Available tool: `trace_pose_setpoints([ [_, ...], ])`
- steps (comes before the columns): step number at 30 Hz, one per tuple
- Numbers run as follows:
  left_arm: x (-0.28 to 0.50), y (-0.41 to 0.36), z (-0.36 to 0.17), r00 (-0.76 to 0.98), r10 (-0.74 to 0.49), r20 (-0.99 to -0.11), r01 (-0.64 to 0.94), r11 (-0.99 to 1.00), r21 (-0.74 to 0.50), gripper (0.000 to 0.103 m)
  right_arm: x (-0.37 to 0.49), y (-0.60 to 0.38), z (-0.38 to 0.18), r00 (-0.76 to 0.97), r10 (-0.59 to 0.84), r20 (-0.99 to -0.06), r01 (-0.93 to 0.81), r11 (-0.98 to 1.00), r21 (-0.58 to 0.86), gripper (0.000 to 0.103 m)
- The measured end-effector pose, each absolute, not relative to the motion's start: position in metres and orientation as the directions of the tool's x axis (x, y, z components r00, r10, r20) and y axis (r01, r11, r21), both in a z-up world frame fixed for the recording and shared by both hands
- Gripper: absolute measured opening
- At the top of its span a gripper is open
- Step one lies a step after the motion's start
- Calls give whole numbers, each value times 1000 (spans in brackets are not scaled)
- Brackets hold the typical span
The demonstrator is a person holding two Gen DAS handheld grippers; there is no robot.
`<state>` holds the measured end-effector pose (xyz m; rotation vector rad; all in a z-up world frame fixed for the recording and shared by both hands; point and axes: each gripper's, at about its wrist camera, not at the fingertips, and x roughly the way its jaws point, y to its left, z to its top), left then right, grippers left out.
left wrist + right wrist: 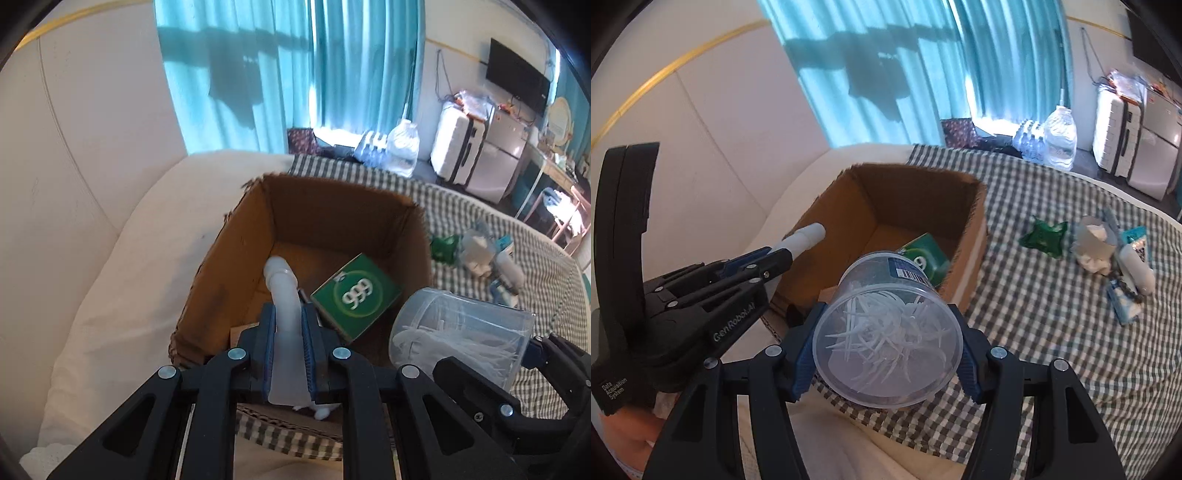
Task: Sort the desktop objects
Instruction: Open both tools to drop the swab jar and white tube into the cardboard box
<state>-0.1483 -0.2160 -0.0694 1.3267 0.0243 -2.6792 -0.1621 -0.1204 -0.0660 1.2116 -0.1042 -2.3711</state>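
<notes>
Translucent white tube (284, 295) sat clamped in the left hand-held gripper (289, 354) over the torn-rimmed cardboard box (236, 251); right hand-held gripper (886, 354) gripped a clear round tub (886, 332).

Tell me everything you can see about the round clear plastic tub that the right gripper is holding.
The tub is a round container of clear, slightly cloudy plastic. It holds a loose tangle of thin white plastic picks. A blue label with a barcode is on its side. It lies tilted, one flat round end facing the right wrist camera. The right gripper clamps it, one of the blue fingers on each side. It hangs near the open cardboard box, above the checked cloth.
</notes>
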Motion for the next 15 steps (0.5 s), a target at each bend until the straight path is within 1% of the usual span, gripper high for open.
trace_pose_setpoints([
  [2,-151,-223,-77,-585,-129,-801,152,-987,49,14,-166,-128,-76,-485,-425,-764,373,-891,259,62],
  [6,-154,-227,-88,-569,-159,-807,155,-984,85,15,-168,-143,-86,-515,-341,-786,379,-914,148,62],
  [8,-155,-230,-89,-567,-144,-811,151,-986,70,20,-171,-144,-90,-503,-351,-790,382,-910,161,62],
  [9,-156,-232,-90,-562,-137,-816,157,-986,57,21,-174,-142,-90,-499,-360,-788,376,-909,178,62],
  [10,-157,-235,-90,-559,-138,-818,167,-985,52,27,-175,-140,-90,-504,-373,-779,365,-910,199,63],
  [11,-157,-236,-89,-561,-140,-816,174,-984,49,42,-176,-139,-88,-514,-377,-771,354,-911,210,68],
  [12,-156,-237,-87,-564,-154,-811,188,-981,55,53,-177,-136,-86,-528,-371,-764,339,-917,211,73],
  [13,-155,-238,-85,-569,-170,-805,200,-978,65,73,-177,-134,-83,-538,-369,-758,332,-919,212,73],
  [14,-153,-238,-81,-579,-190,-793,214,-974,77,80,-176,-132,-78,-546,-382,-745,337,-915,222,73],
  [15,-150,-238,-77,-595,-211,-775,225,-970,91,80,-173,-129,-72,-563,-397,-725,342,-910,233,73],
])
